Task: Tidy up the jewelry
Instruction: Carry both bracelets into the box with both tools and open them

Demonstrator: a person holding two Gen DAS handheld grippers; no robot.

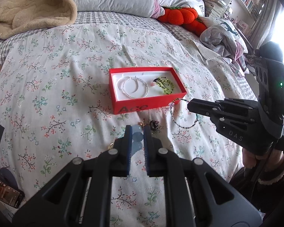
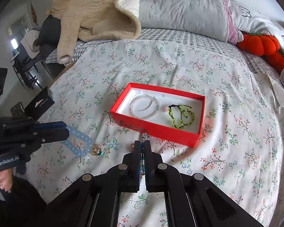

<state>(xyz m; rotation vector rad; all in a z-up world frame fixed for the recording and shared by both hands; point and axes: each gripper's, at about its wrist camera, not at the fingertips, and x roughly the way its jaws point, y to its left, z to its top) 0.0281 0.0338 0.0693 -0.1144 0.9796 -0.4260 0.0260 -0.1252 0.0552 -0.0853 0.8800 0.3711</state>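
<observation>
Each gripper is clamped on one piece, the left gripper (image 1: 137,135) on a pale blue bead bracelet (image 2: 79,141), the right gripper (image 2: 142,147) on a dark beaded necklace (image 1: 181,116), apparently bound for the red box (image 2: 153,130).

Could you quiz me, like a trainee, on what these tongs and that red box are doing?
1. True or false: the red box has no lid on.
2. Which tongs grip the pale blue bead bracelet? A left tongs, B right tongs
3. How many pieces lie inside the box?

Key
1. True.
2. A; the right tongs pinch a thin dark beaded strand.
3. Two: a white bead bracelet and a yellow-green bracelet.
</observation>
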